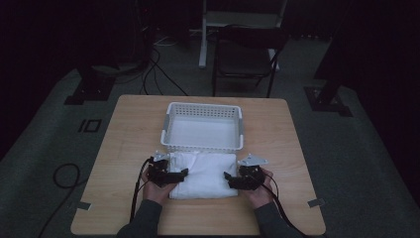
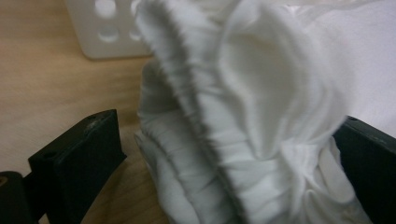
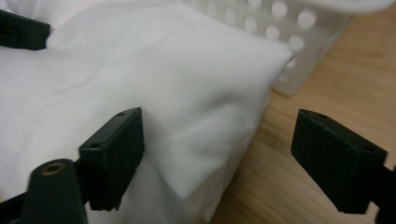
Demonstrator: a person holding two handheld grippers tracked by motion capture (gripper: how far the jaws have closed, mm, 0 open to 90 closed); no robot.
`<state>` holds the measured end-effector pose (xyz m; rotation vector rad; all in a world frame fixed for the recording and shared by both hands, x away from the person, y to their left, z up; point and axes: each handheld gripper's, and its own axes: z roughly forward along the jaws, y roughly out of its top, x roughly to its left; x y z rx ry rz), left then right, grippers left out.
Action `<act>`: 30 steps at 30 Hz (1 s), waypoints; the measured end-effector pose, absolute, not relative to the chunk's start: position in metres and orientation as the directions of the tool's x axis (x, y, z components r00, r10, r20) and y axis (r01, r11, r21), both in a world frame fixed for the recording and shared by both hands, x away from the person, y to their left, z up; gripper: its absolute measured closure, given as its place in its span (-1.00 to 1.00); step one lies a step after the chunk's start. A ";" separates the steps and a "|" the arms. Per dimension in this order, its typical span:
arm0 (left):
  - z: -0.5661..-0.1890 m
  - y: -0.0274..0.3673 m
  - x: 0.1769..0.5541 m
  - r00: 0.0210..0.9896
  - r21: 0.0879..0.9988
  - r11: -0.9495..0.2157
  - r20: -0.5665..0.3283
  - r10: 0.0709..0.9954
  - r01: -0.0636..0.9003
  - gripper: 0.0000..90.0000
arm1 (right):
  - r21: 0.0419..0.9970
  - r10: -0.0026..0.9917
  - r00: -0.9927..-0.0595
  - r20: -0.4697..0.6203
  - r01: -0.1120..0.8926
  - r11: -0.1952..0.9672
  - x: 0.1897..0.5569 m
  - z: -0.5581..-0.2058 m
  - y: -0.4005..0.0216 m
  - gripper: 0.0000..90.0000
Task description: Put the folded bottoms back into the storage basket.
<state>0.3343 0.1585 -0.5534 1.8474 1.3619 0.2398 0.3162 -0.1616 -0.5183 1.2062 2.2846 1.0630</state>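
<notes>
A folded white cloth [image 1: 204, 174] lies on the desk [image 1: 129, 129] just near of the white basket [image 1: 203, 126]; left claw [image 1: 182, 174] and right claw [image 1: 229, 176], both spread, flank its ends, probably to lift it in

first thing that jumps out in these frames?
The folded white cloth at the near middle of the wooden table, bright against the dark room, with the left gripper at its left edge and the right gripper at its right edge. Both stand open; in the left gripper view, bunched cloth sits between the jaws. Just behind the cloth stands an empty white perforated basket.
</notes>
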 end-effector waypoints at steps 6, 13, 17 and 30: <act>-0.554 0.158 0.333 0.398 0.702 -0.083 -0.299 0.867 0.707 -0.99 | 0.709 0.810 -0.564 0.157 0.636 0.305 0.334 -0.533 -0.163 -0.72; -0.555 0.159 0.333 0.401 0.706 -0.080 -0.301 0.865 0.704 -0.99 | 0.730 0.801 -0.562 0.206 0.633 0.256 0.334 -0.528 -0.167 -0.70; -0.555 0.159 0.333 0.409 0.707 -0.083 -0.304 0.860 0.702 -0.99 | 0.726 0.796 -0.566 0.214 0.638 0.258 0.335 -0.529 -0.166 -0.72; -0.553 0.158 0.334 0.427 0.690 -0.097 -0.324 0.844 0.717 -0.87 | 0.665 0.756 -0.545 0.362 0.719 0.200 0.348 -0.550 -0.169 -0.59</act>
